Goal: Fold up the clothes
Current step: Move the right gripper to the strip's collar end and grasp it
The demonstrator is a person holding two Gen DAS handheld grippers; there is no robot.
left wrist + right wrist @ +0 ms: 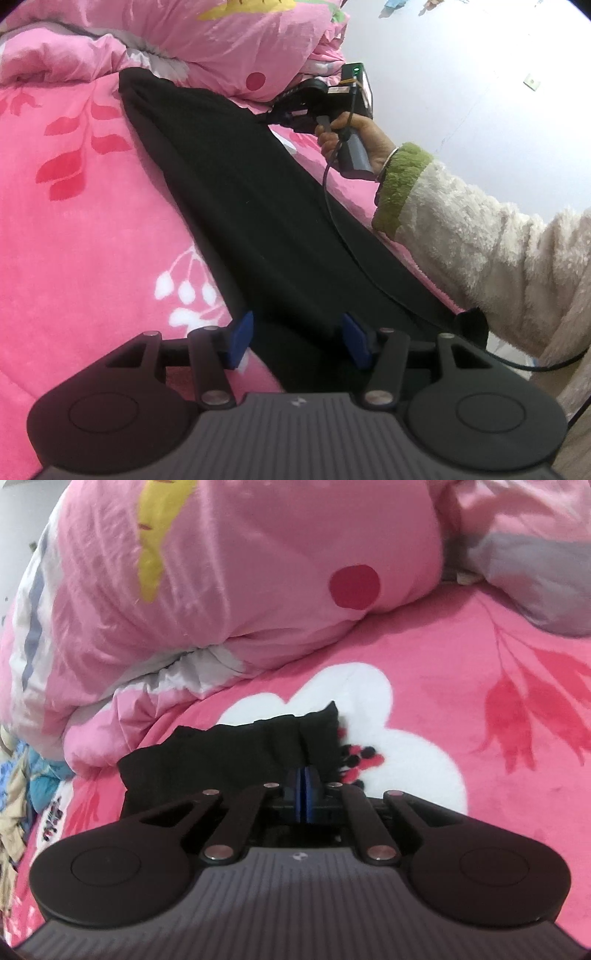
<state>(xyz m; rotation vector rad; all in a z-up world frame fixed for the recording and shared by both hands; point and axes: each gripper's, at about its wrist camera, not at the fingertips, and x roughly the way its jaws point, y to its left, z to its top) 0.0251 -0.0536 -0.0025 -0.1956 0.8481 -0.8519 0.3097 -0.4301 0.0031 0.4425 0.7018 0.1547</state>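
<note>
Black garment (258,206) lies stretched long and narrow across a pink flowered blanket (92,229) on a bed, running from the near edge toward a heap of pink quilt (229,40) at the far side. Left gripper (299,339): blue pads spread apart, hovering at the near end of the cloth, which lies between and beneath them; pads not pressing on it. Right gripper (304,794): blue pads pressed together at the far end of the garment (236,753), where the black fabric is bunched up (whether a fold of cloth is caught between the pads cannot be told, the tips being hidden against the dark fabric). In the left wrist view the right gripper (271,116) is held by a hand (354,140) in a fluffy cream sleeve (480,251) with a green cuff, its cable (332,206) trailing over the cloth. Pale wall (480,74) behind.
</note>
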